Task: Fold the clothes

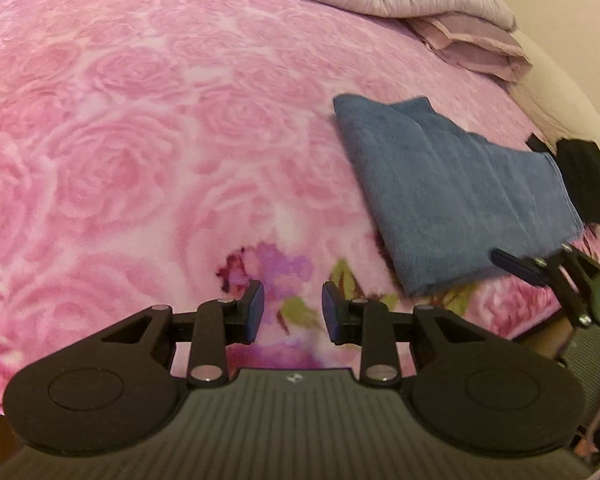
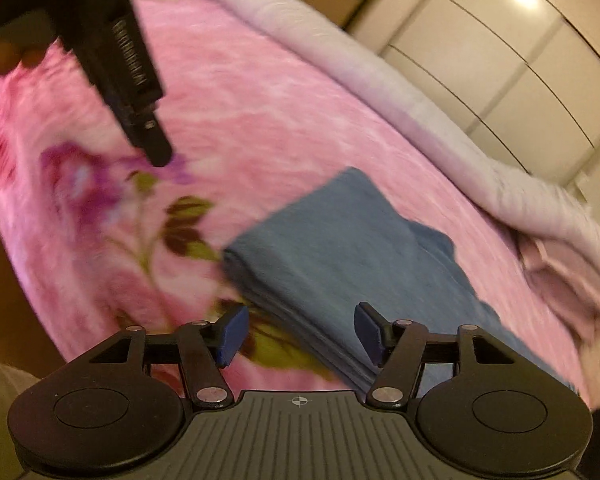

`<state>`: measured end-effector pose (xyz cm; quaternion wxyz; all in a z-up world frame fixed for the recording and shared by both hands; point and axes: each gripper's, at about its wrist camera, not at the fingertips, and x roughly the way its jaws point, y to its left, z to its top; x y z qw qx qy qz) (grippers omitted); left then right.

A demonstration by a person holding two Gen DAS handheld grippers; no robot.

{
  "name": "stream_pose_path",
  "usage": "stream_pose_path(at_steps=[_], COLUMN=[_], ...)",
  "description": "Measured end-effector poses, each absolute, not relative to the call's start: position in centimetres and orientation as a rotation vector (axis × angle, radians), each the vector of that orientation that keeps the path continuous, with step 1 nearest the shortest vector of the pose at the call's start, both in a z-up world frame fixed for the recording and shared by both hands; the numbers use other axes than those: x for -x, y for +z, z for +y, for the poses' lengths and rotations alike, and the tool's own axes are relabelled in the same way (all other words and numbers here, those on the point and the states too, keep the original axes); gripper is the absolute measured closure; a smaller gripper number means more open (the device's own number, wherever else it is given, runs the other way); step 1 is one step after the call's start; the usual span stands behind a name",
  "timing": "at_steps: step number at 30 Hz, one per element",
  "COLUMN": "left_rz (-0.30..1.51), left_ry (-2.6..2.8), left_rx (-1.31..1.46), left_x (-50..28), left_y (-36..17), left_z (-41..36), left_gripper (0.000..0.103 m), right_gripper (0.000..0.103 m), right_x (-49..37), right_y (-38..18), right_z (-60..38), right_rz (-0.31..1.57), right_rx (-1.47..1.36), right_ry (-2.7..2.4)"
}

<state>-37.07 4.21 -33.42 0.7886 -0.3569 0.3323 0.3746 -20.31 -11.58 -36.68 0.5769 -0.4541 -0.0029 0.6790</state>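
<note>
1. No readable writing is showing; each gripper body is carrying only a small round mark.
2. The left gripper [image 1: 293,311] is standing open, holding nothing, hovering over the pink rose blanket [image 1: 148,152].
3. The right gripper [image 2: 298,334] is also open wide and empty, its jaws just above the near edge of the folded blue towel [image 2: 340,248].
4. From the left gripper, the towel [image 1: 448,184] is lying ahead to the right.
5. Only the left view is showing a black garment [image 1: 588,178] beyond the towel; only the right view is showing white cabinet doors [image 2: 512,52].
</note>
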Motion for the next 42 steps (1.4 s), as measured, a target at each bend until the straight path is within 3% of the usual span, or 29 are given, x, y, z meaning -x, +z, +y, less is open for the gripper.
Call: stream_pose_path(at_steps=[11, 12, 13, 16, 23, 27, 36, 38, 42], left_rz=[0.703, 0.705, 0.706, 0.699, 0.671, 0.657, 0.687, 0.698, 0.715], left_ry=[0.867, 0.866, 0.865, 0.862, 0.826, 0.751, 0.555, 0.542, 0.521], left_rx=[0.805, 0.808, 0.805, 0.781, 0.690, 0.616, 0.550, 0.546, 0.542], left_x=[39.4, 39.3, 39.1, 38.3, 34.0, 28.8, 15.8, 14.5, 12.3], left_y=[-34.1, -34.1, -34.1, -33.4, -31.1, -29.7, -30.3, -30.6, -31.1], left_z=[6.1, 6.2, 6.2, 6.4, 8.0, 9.0, 8.5, 8.2, 7.6], left_gripper=[0.076, 0.076, 0.076, 0.076, 0.076, 0.076, 0.076, 0.076, 0.076], right_gripper=[0.043, 0.056, 0.076, 0.086, 0.090, 0.090, 0.091, 0.091, 0.092], right_x=[23.7, 23.6, 23.5, 22.1, 9.7, -0.4, -16.5, -17.1, -15.7], right_y=[-40.0, -40.0, -40.0, -38.4, -29.9, -28.6, -36.7, -36.3, -30.8], right_z=[-9.2, -8.9, -8.6, -8.1, -10.2, -14.0, -17.2, -17.3, -17.1], right_rz=[-0.224, -0.223, -0.219, -0.111, 0.418, 0.611, 0.960, 0.945, 0.676], right_rx=[1.179, 1.179, 1.179, 1.038, 0.196, -0.189, -0.527, -0.536, -0.419], right_ry=[1.581, 1.589, 1.600, 1.624, 1.510, 1.333, 0.906, 0.914, 1.051])
